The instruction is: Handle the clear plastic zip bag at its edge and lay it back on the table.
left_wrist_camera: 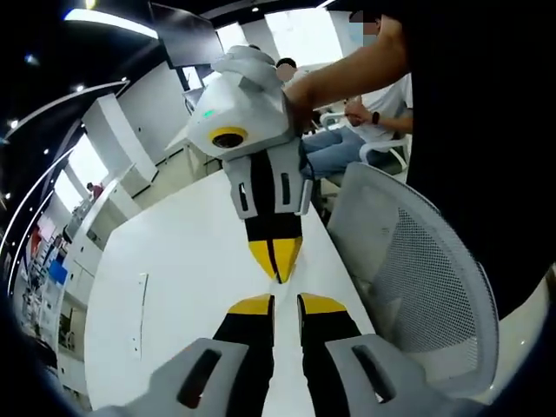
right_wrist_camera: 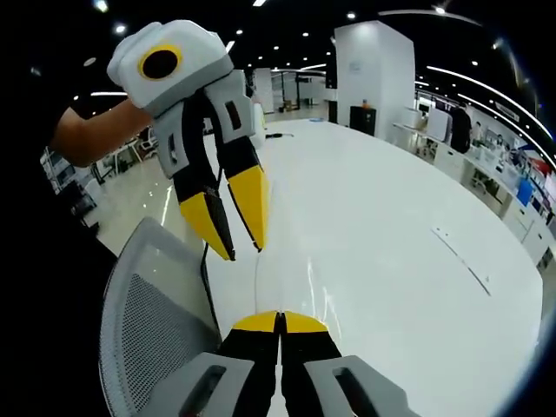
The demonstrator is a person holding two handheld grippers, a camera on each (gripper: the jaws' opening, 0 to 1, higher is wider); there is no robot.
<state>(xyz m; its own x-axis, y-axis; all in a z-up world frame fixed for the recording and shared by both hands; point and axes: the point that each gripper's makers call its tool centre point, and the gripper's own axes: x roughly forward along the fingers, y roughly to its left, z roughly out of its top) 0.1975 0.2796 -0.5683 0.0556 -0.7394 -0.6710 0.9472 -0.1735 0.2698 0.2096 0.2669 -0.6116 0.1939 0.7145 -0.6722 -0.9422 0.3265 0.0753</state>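
Bag [right_wrist_camera: 287, 291] hung over table [right_wrist_camera: 391, 261], edge pinched in closed right claw [right_wrist_camera: 280, 320]. Left claw [left_wrist_camera: 286, 303] was parted, empty. Step: holding at edge; next needs lowering flat, then release.

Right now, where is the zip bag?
In the right gripper view, the bag rises from the shut right gripper over the table's near edge, right of the mesh chair, below the left gripper.

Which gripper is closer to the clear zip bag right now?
Right. The right gripper is shut on the clear zip bag at its near edge; the left gripper hangs open just past its far edge, seemingly not touching.
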